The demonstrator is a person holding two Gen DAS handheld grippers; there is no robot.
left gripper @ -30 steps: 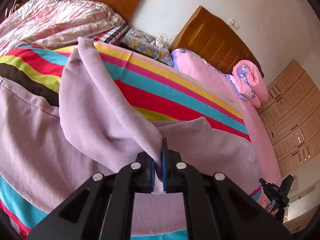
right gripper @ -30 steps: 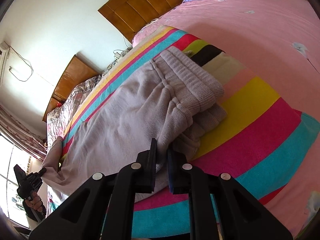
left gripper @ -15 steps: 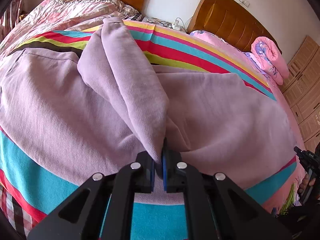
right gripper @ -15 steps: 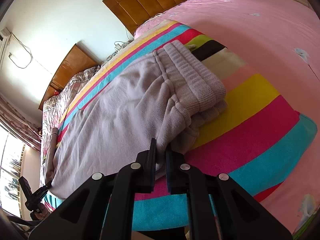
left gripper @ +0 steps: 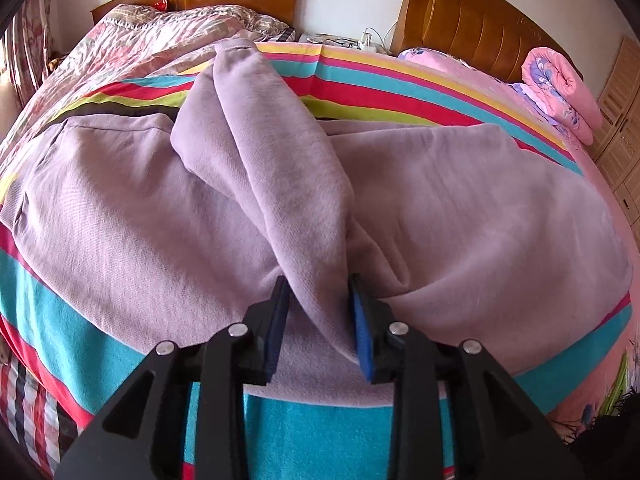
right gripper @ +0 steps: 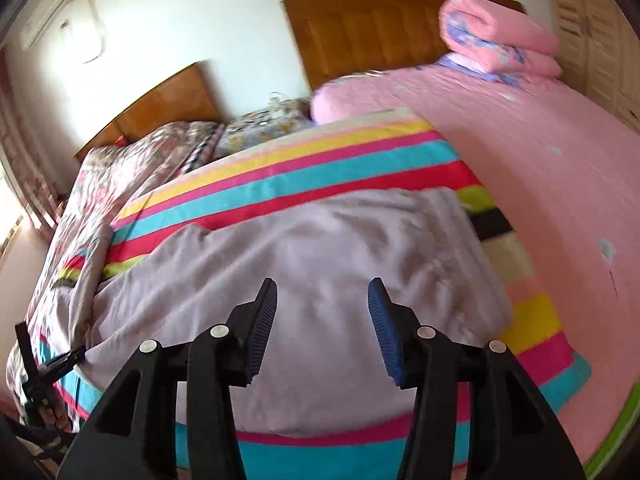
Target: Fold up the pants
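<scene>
Evidently the pants [left gripper: 460, 208] are soft, thick fleece, limp on the striped blanket [left gripper: 280, 420]; best gripped at hems or waistband. Left claw [left gripper: 318, 312] is opening around a raised fold; right claw [right gripper: 322, 316] is opening, empty, above the blanket.

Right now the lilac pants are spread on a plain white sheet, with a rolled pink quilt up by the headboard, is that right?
Not quite. The lilac pants lie on a striped blanket in bright bands of teal, red, yellow and pink, not a plain white sheet; the left wrist view shows it. The rolled pink quilt does sit up by the headboard, as the right wrist view shows.
</scene>
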